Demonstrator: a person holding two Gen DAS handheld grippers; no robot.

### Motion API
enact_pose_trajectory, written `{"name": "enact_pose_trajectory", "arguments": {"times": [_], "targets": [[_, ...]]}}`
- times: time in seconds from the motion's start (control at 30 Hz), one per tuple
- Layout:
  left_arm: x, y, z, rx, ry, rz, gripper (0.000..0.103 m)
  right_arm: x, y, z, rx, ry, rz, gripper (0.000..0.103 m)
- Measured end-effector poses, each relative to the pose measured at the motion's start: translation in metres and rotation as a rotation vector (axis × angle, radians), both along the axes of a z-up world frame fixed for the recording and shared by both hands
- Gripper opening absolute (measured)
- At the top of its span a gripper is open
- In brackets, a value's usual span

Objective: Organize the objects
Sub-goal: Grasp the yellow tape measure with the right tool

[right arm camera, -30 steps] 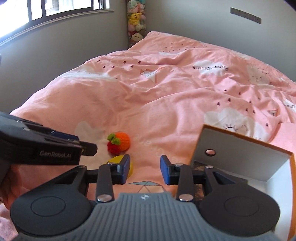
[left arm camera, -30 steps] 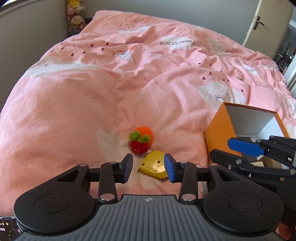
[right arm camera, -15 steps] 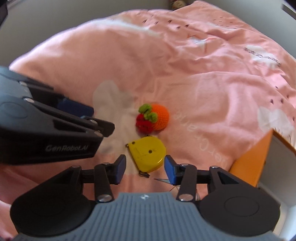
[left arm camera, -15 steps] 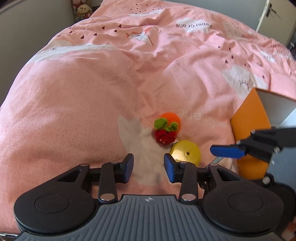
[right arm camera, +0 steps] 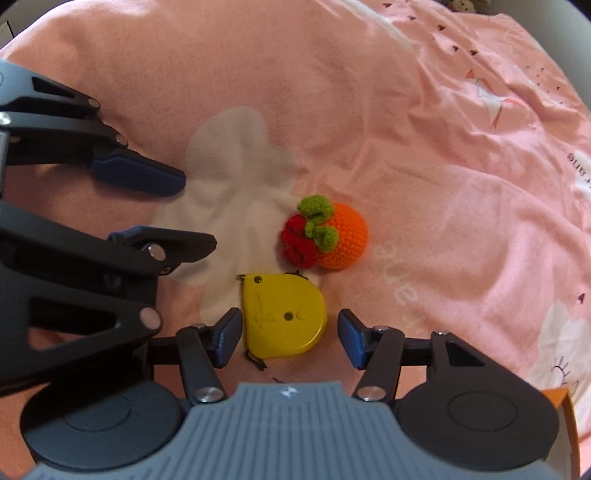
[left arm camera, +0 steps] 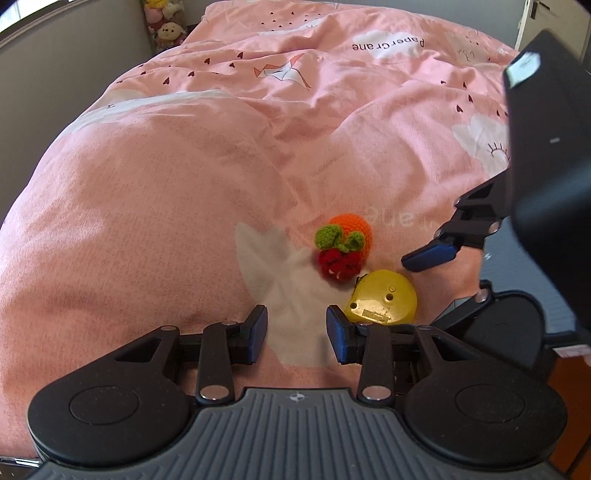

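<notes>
Step in hand: the yellow tape measure (right arm camera: 284,315) is judged to be the next thing picked up, with the right hand-held gripper (right arm camera: 290,338) lowered over it.
Right hand-held gripper: its jaws have just been opening and are held wide; the tape measure lies between them, with a gap seen on each side, so nothing is gripped yet.
Left hand-held gripper (left arm camera: 297,332): held narrow and empty over a white patch of the print, the tape measure just beyond its right finger.
Tape measure: lies flat on the bed, straight ahead of the right hand-held gripper, its small wrist loop trailing toward the camera.
Crocheted fruit toy (right arm camera: 325,230): sits just beyond the tape measure, close to it but not seen to touch.
How it is done well: the fingers should be sunk past the tape measure's flat sides before being closed, and centred so the curved edge is not squeezed out; the toy should be left undisturbed.
Risk: the soft duvet (right arm camera: 424,155) may give under pressure, so the case could tilt or sink.
Orange box (right arm camera: 565,413): only a corner is seen, to the right of the right hand-held gripper; it is judged to be the likely destination.
Surface and room: a pink printed duvet on a bed, rumpled; plush toys (left arm camera: 166,26) are stacked in the far corner by a grey wall.
</notes>
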State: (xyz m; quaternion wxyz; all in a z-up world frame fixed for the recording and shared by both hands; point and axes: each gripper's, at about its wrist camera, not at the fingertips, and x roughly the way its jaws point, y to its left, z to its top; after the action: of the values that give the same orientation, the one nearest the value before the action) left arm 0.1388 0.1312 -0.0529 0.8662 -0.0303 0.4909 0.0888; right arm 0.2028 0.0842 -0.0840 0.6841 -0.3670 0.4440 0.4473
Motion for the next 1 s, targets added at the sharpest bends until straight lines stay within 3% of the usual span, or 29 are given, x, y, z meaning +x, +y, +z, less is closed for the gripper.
{"name": "enact_pose_trajectory", "arguments": {"times": [0.2,0.5,0.77,1.0], "targets": [[0.0,0.005,0.001,-0.038,-0.016,0.015,0.043,0.004,0.005,-0.007,-0.012,0.032,-0.002,0.053],[0.001,0.009,0.002,-0.085,-0.022,-0.001,0.044,-0.001,-0.003,0.0,0.008,0.037,-0.026,0.052],[0.002,0.016,0.014,-0.147,-0.022,-0.029,0.044,-0.013,-0.024,0.03,0.062,-0.006,-0.046,0.052],[0.011,0.005,0.029,-0.096,0.001,-0.134,0.046,-0.023,-0.061,0.063,0.135,-0.06,-0.086,0.052]]}}
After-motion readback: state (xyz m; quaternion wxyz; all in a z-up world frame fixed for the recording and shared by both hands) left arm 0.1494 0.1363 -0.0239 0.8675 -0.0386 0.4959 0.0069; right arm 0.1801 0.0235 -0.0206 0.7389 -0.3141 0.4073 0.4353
